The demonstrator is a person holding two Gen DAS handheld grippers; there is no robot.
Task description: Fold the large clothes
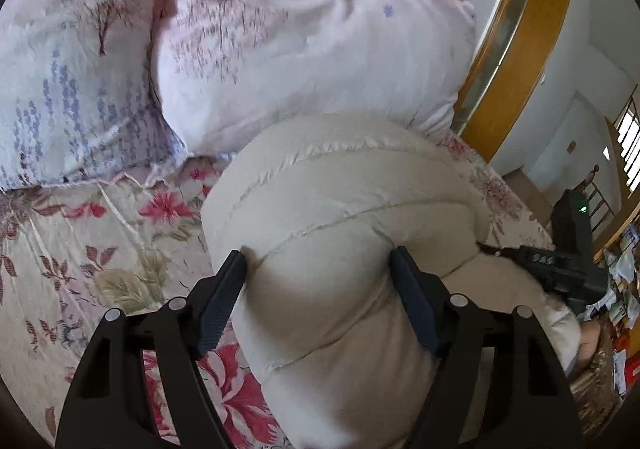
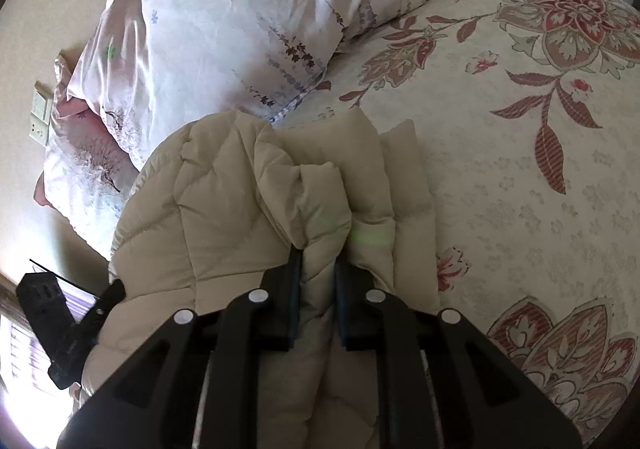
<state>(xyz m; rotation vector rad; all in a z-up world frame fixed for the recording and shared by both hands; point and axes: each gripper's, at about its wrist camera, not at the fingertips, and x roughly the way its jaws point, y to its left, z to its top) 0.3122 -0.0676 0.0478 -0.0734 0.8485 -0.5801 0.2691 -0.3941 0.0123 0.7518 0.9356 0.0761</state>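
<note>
Flowered bedspread (image 2: 540, 209) underneath, beige padded jacket (image 1: 340, 229) bunched on it close in. Left gripper (image 1: 318, 273) wide around a thick roll, pads touching both sides; right gripper (image 2: 318, 273) pinched nearly shut on a ridge. Probably mid-fold: next, carry across and lay flat. Pillows (image 1: 280, 49) crowd beyond; open bedspread beside.
</note>
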